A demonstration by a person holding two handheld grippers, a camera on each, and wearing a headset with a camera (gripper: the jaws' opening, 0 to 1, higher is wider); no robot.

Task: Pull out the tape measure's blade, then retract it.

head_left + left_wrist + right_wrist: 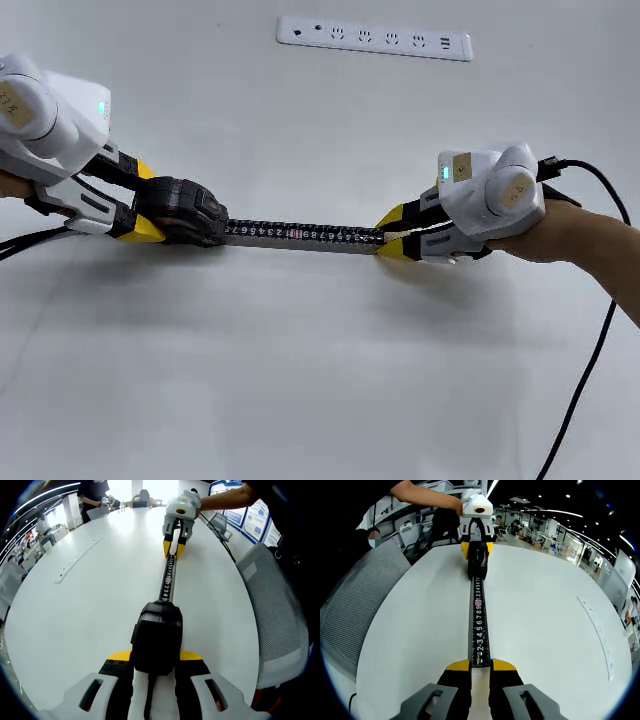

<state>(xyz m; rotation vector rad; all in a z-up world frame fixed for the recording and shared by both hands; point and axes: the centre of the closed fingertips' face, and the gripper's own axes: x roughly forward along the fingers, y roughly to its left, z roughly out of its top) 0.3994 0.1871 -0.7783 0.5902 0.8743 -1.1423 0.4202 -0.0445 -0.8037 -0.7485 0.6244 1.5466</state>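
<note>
The black tape measure case (185, 210) sits low over the white table, held between the yellow-tipped jaws of my left gripper (150, 200), which is shut on it; the case (157, 637) fills the middle of the left gripper view. Its dark numbered blade (300, 234) stretches rightward to my right gripper (385, 235), which is shut on the blade's end. In the right gripper view the blade (479, 630) runs straight from my right gripper (481, 666) to the case (477, 562).
A white power strip (373, 37) lies at the table's far edge. A black cable (590, 360) trails from the right gripper off the front right. A mesh chair (280, 610) stands beside the table. People sit at its far end (95, 492).
</note>
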